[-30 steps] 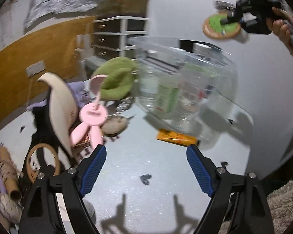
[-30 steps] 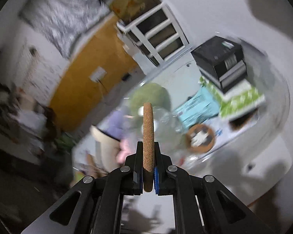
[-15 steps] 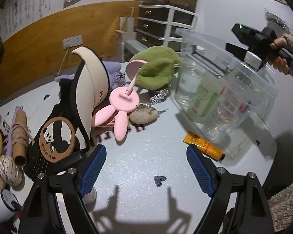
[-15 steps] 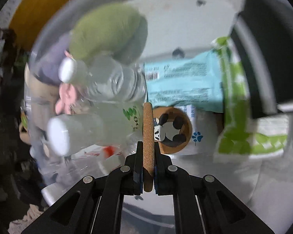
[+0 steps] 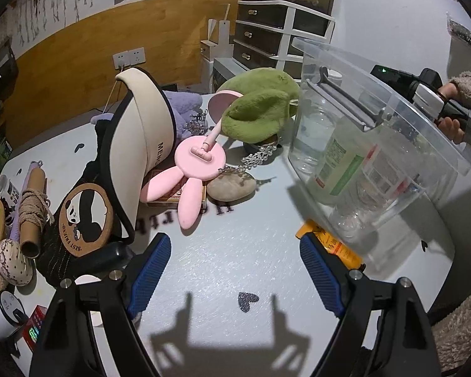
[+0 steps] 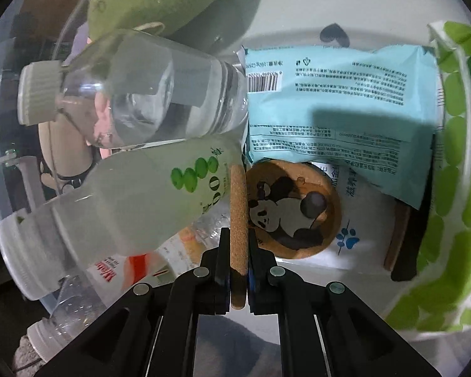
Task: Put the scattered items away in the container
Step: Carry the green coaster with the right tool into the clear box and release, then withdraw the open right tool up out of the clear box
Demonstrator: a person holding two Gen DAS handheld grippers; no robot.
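- Right gripper [image 6: 238, 251] is squeezed tight on a cork coaster [image 6: 238, 216], held on its edge inside the clear container [image 5: 392, 132].
- Just under it lie a panda coaster [image 6: 293, 210], two bottles [image 6: 135, 91] and a blue packet [image 6: 339, 100].
- Left gripper [image 5: 235, 270] is wide open with nothing in it, over the white table [image 5: 251, 235].
- Another panda coaster [image 5: 85, 216] waits on the table by a pink bunny stand [image 5: 191, 169].

Left gripper [image 5: 232, 270] hovers tilted downward, blue pads [image 5: 149, 271] spread wide with nothing between them. Right gripper [image 6: 238, 251] points steeply down, jaws clamped tight on a cork disc [image 6: 238, 213] held edge-on. The person's right hand [image 5: 452, 119] grips its handle.
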